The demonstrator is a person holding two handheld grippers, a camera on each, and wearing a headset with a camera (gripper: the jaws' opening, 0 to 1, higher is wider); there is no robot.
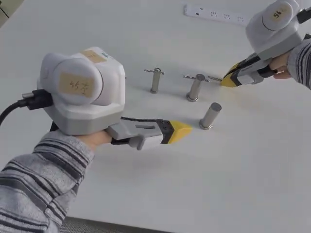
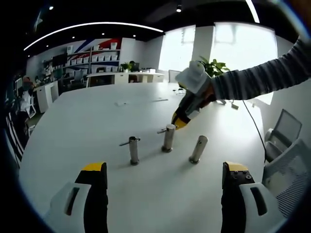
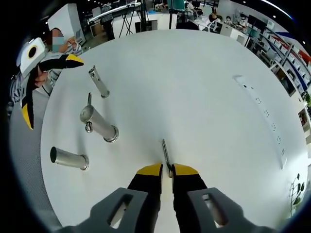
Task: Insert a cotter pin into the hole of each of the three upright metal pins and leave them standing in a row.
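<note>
1. The left tongs [image 1: 181, 130] hover over the counter [image 1: 146, 194] toward its near edge. Their jaws are spread wide and hold nothing. The three metal pins stand ahead of their tips.
2. The left pin [image 1: 155, 80] stands upright, with a cotter pin [image 1: 153, 71] through its top.
3. The middle pin [image 1: 195, 87] carries a second cotter pin [image 1: 189, 76].
4. The right pin [image 1: 210, 115] stands closer to the near edge, near the left tongs' tips.
5. The right tongs [image 1: 227, 80] are clamped on a third cotter pin [image 1: 215, 78]. Its free end points at the middle pin's top, close by.
6. A power strip [image 1: 214, 14] lies along the far edge.
</note>
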